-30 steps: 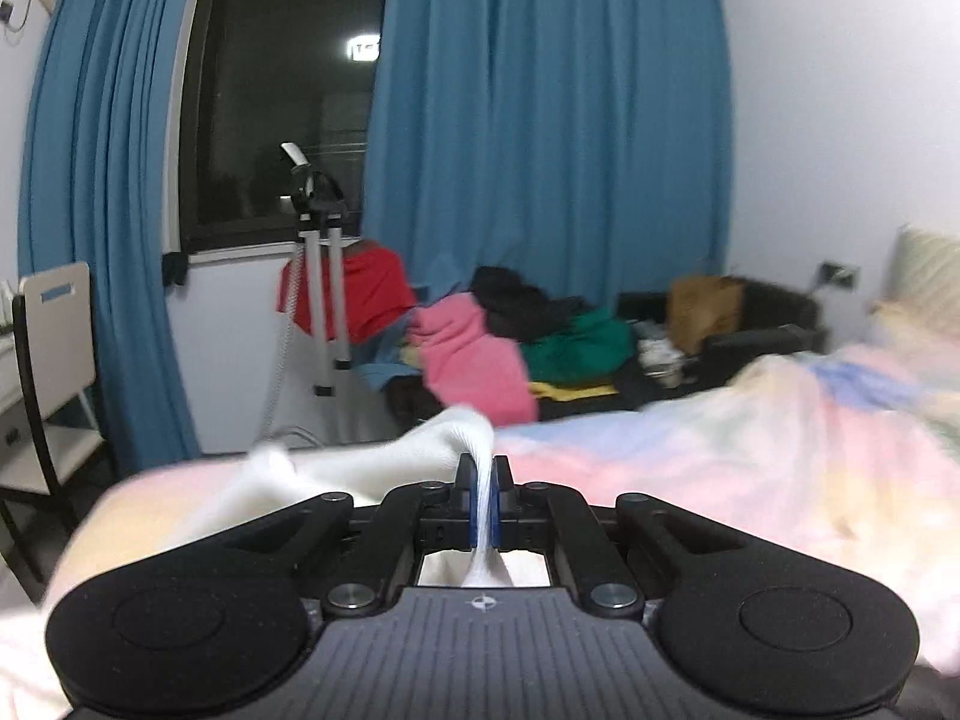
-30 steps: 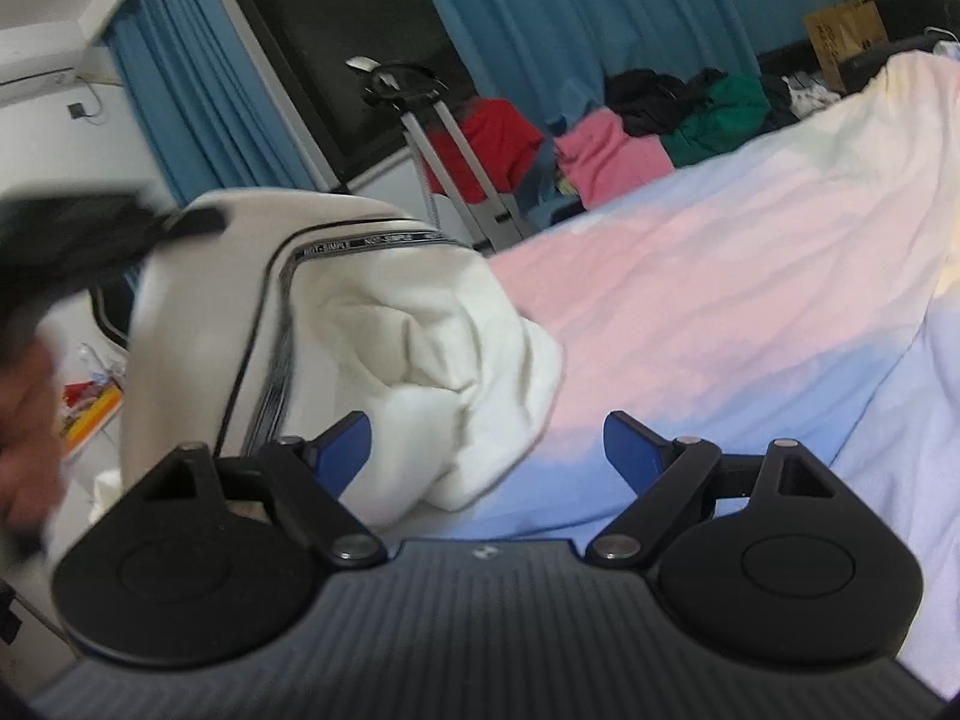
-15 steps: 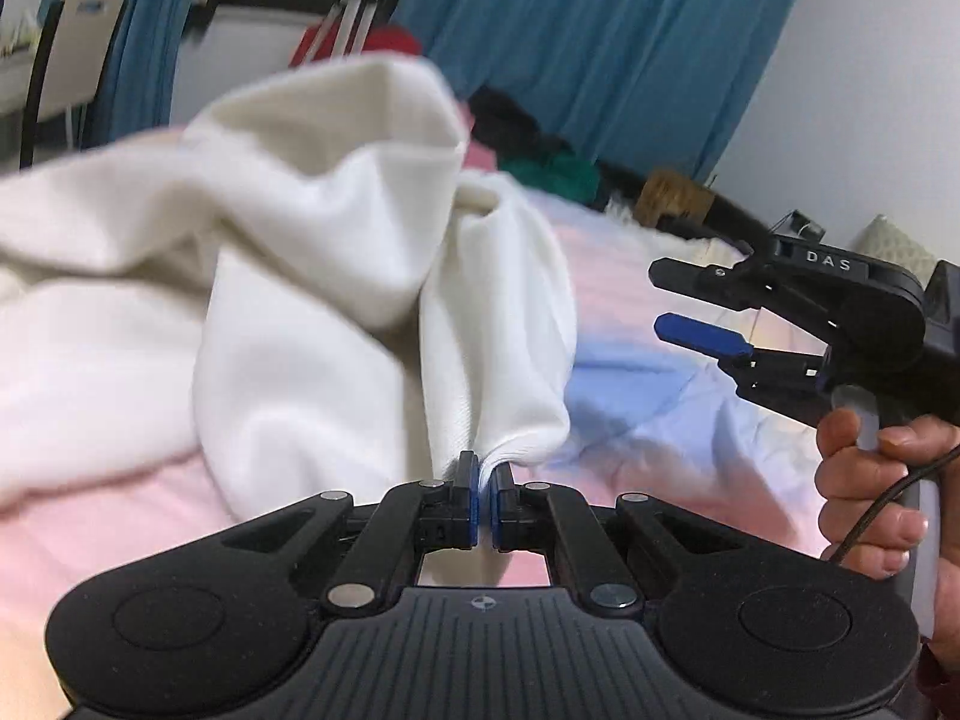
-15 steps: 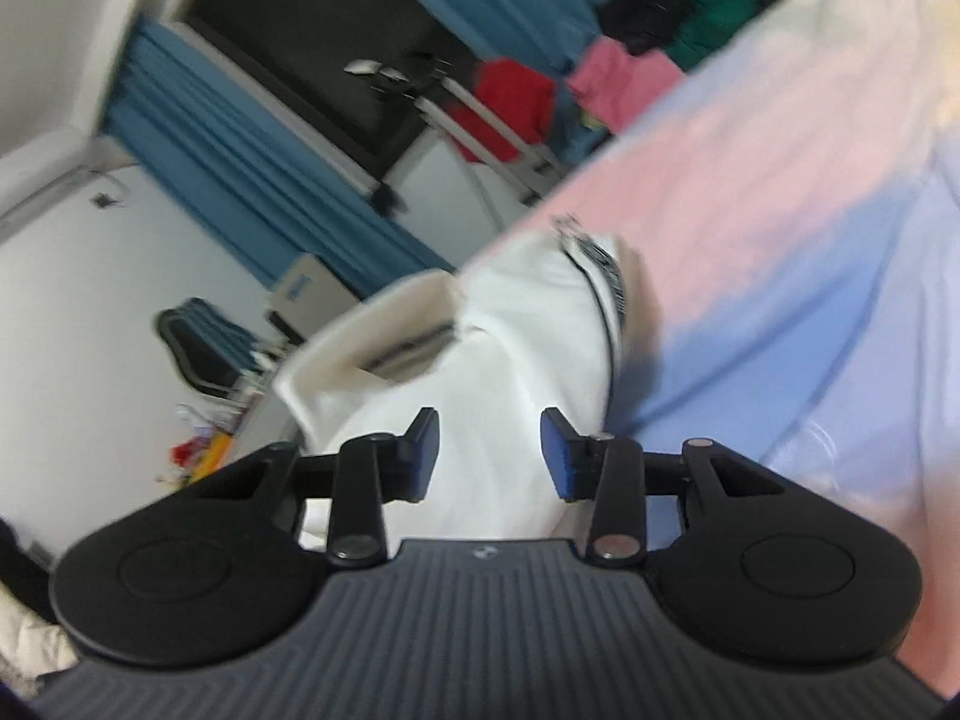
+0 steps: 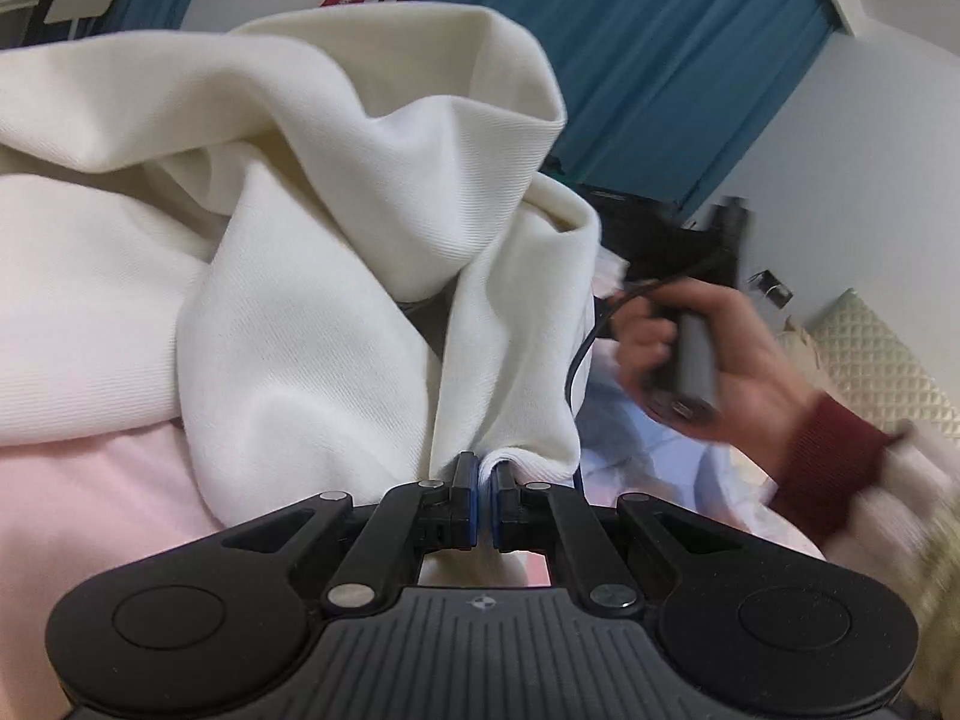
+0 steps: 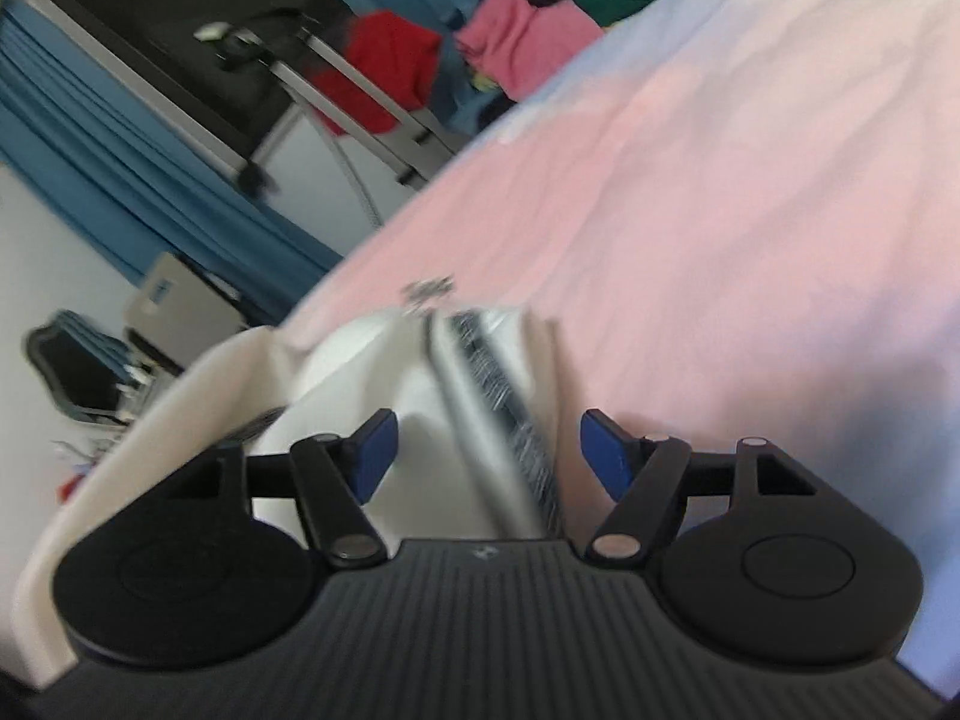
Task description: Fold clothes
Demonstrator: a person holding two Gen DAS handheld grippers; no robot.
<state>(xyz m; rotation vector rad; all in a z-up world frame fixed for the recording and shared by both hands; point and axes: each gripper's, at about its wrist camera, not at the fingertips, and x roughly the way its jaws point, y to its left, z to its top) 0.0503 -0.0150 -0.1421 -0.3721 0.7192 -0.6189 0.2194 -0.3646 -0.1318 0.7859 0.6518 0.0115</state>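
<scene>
A pastel pink-and-blue bedspread [image 6: 750,228] is seen spread beneath a bunched cream-white garment [image 5: 288,252], which is heaped in loose folds rather than laid flat. A pinch of its edge is clamped between the closed jaws of the left gripper [image 5: 485,483]. The right gripper [image 6: 483,456] is held with jaws parted around the garment's striped trim [image 6: 510,420]. A clean fold is judged to require that trim to be caught squarely and the cloth drawn taut.

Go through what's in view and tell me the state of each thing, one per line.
Left hand-held gripper: shut on the white garment.
Right hand-held gripper: open, holding nothing.
White garment: bunched, unfolded, lifted at the pinched edge.
Curtains: drawn partly across the window.
Clothes pile: heaped, unfolded.
</scene>
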